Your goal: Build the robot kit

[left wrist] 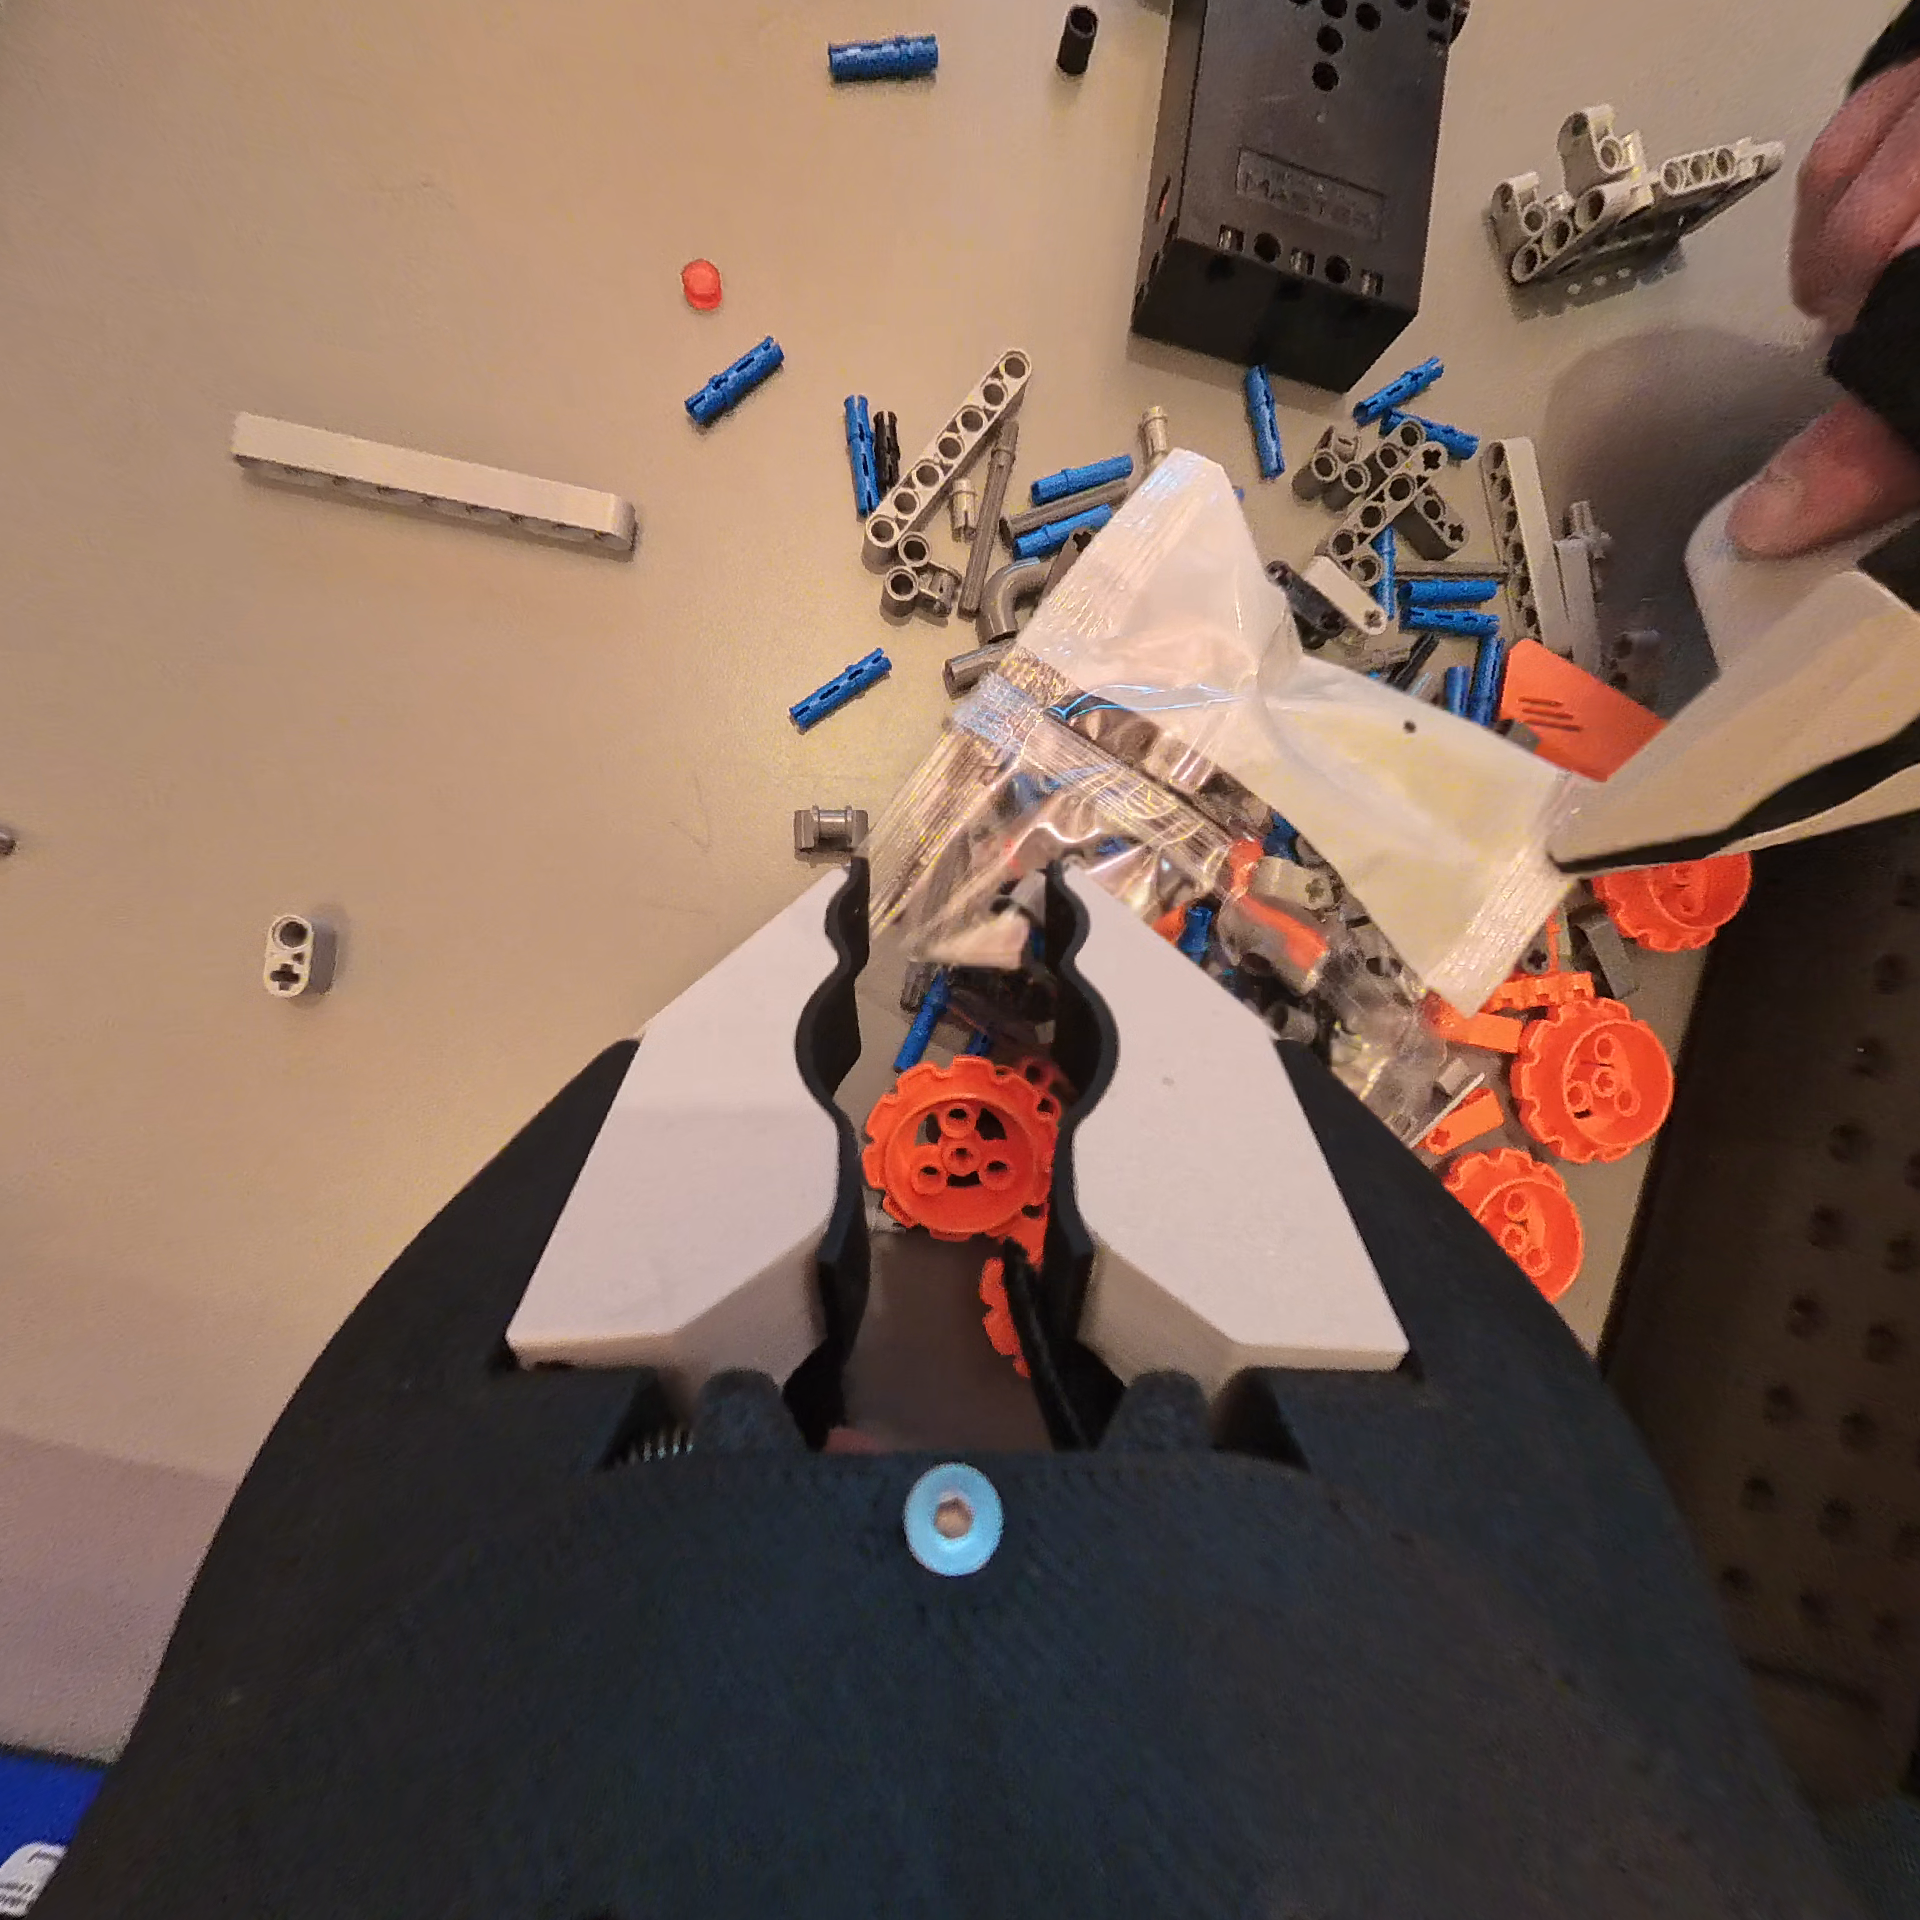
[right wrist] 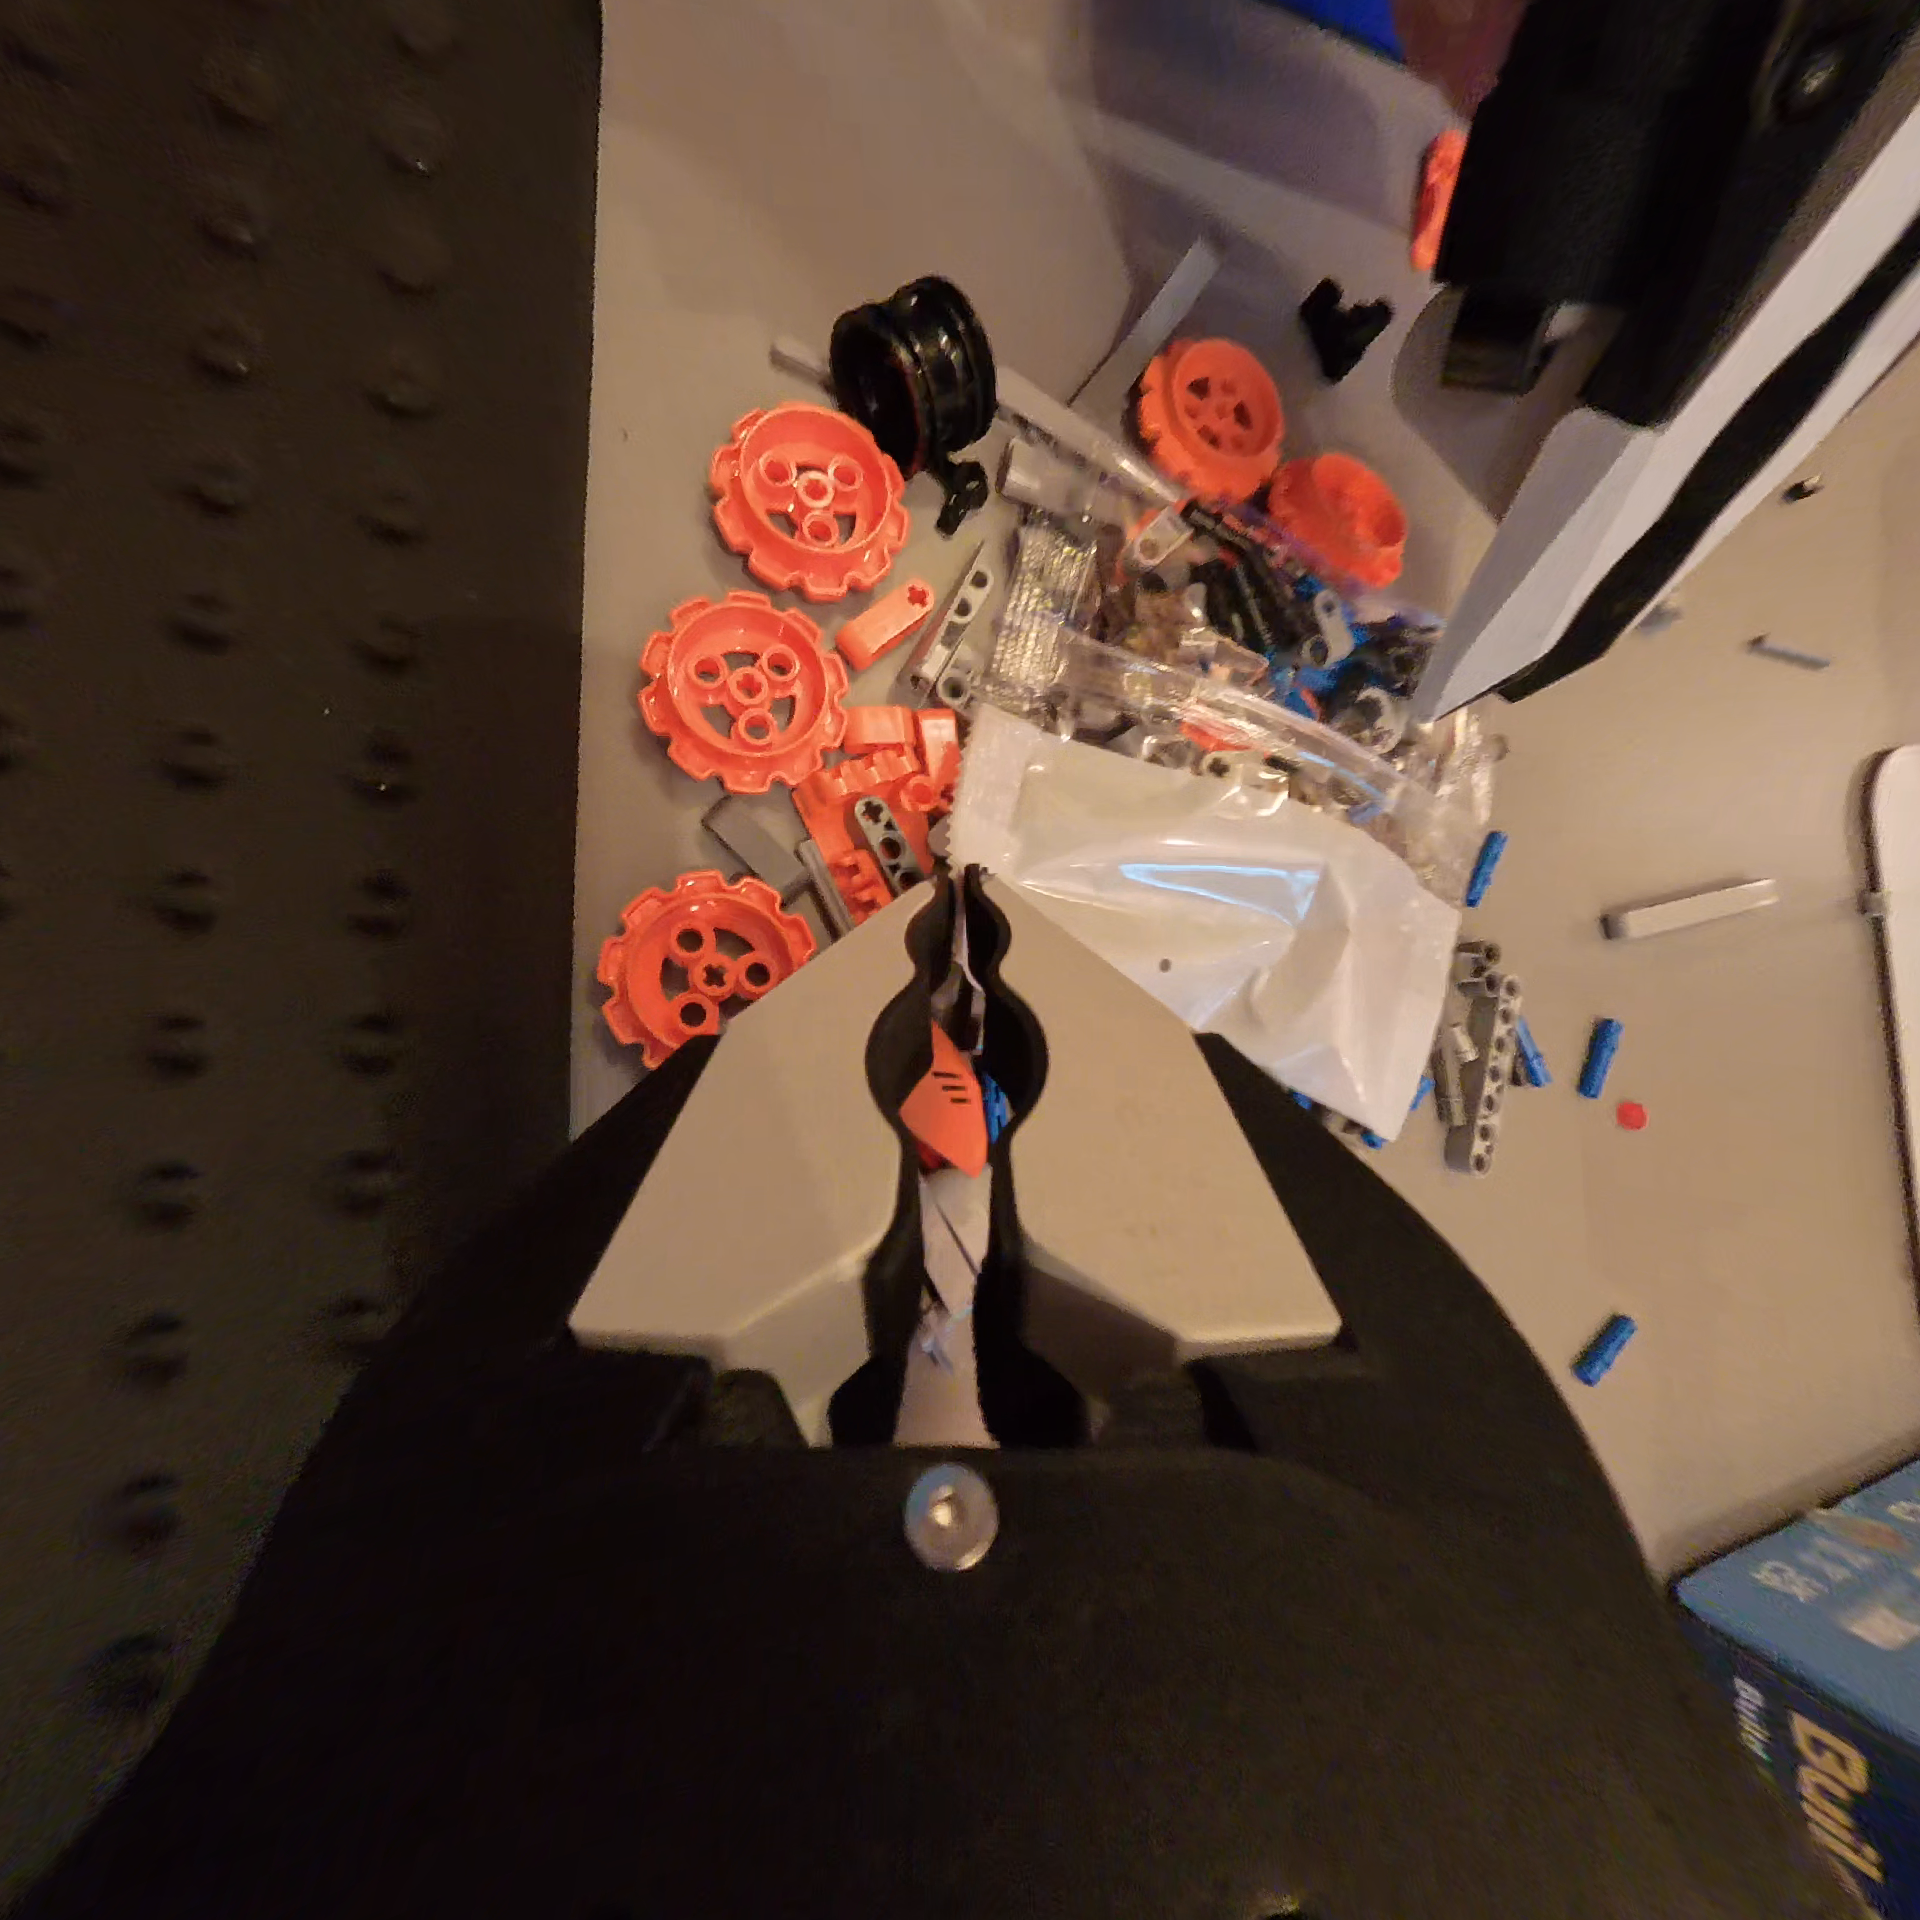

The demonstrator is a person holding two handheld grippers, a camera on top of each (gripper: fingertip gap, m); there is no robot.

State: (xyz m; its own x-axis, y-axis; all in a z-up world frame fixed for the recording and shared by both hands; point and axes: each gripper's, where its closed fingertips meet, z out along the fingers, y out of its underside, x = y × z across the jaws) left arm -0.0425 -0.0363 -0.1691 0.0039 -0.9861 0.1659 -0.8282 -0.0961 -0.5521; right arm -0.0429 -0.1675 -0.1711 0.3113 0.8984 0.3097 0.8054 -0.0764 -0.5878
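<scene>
A white plastic pouch (left wrist: 1351, 758) lies over a clear bag of small parts (left wrist: 1132, 821) in a pile of building pieces. My left gripper (left wrist: 956, 883) is open, and its fingertips straddle the near end of the clear bag, above an orange toothed wheel (left wrist: 961, 1143). My right gripper (right wrist: 961, 883) is shut on the edge of the white pouch (right wrist: 1195, 914). It also shows in the left wrist view (left wrist: 1558, 847), coming in from the right. The left gripper (right wrist: 1455, 696) shows at the upper right of the right wrist view, its tip at the clear bag (right wrist: 1195, 686).
Several orange wheels (right wrist: 743, 686), blue pins (left wrist: 732, 379) and grey beams (left wrist: 436, 483) lie scattered on the table. A black block (left wrist: 1288, 177) and a grey assembly (left wrist: 1621, 197) stand farther off. A dark pegboard mat (right wrist: 260, 727) borders the table. A blue box (right wrist: 1818, 1662) sits nearby. A hand (left wrist: 1860, 208) holds the right gripper. Both grippers' tips are roughly 15 cm from the black block (left wrist: 1288, 177).
</scene>
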